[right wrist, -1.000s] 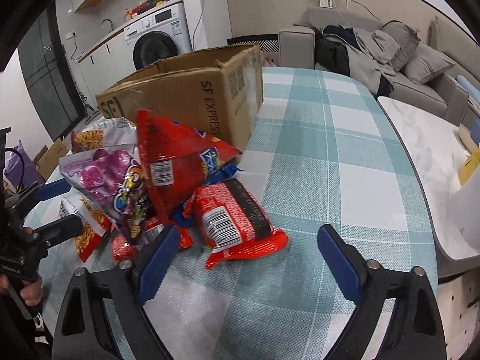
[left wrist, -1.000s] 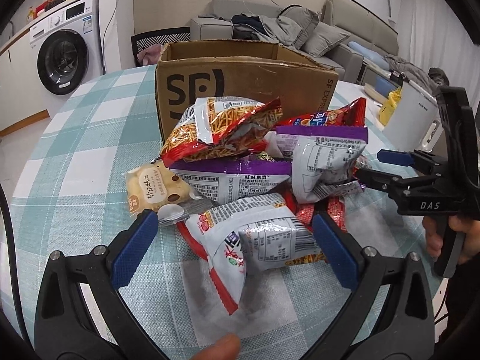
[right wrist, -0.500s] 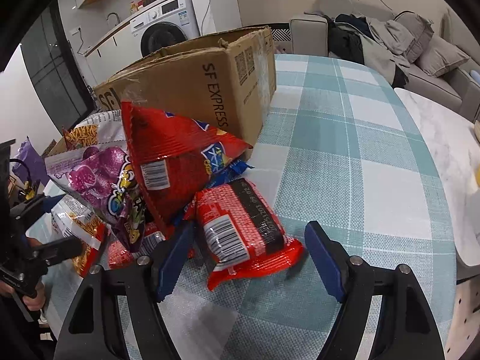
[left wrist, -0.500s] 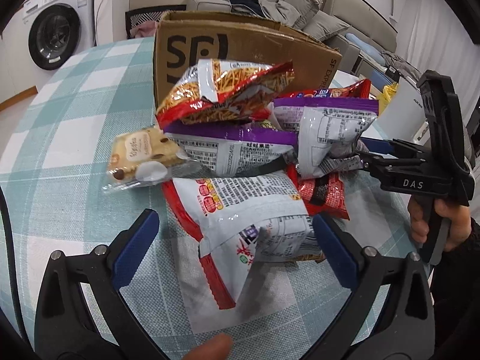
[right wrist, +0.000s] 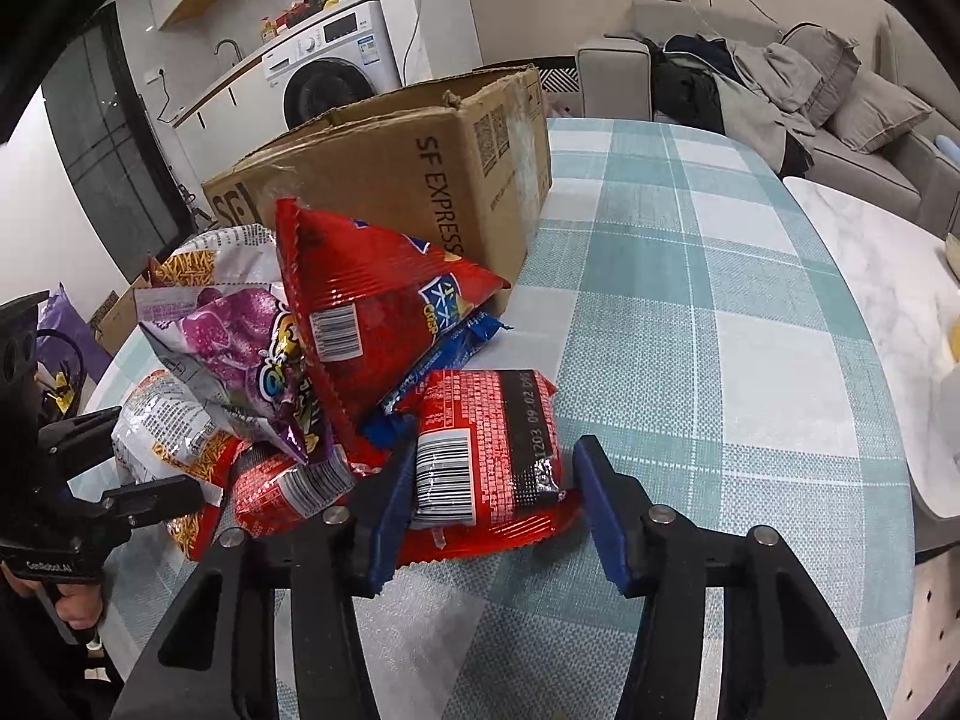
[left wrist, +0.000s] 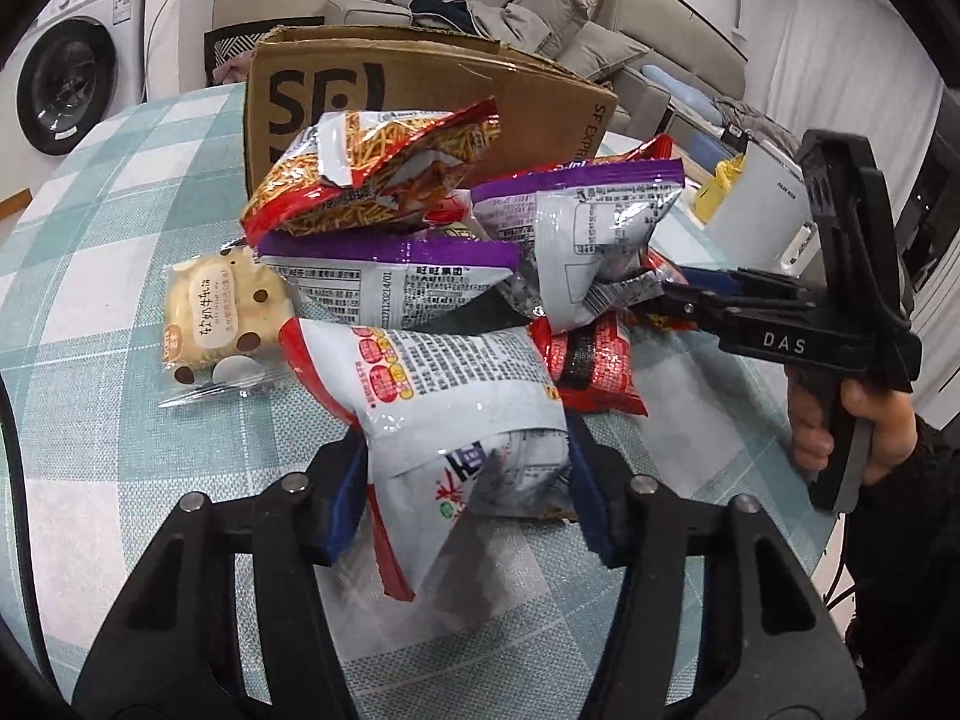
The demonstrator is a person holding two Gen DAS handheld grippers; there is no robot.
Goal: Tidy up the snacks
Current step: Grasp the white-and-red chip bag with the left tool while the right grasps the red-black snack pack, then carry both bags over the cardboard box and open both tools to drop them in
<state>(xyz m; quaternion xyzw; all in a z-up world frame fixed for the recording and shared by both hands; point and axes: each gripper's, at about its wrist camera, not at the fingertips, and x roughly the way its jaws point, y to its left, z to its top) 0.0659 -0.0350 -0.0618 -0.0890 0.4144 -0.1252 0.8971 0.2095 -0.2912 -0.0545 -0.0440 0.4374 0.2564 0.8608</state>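
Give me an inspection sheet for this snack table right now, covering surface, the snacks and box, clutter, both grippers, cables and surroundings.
Surface: table under a teal and white checked cloth.
Job's things: snack pile in front of the open cardboard box; white and red bag nearest the left gripper, red packet nearest the right, small cookie pack lying apart at the pile's left.
Clutter: nothing seen on the cloth besides snacks and box.
Grippers: left gripper closed against both sides of the white and red bag; right gripper straddling the red packet, a gap at its right finger.
Cables: a wire on the far wall.
Surroundings: washing machine, sofa with clothes.
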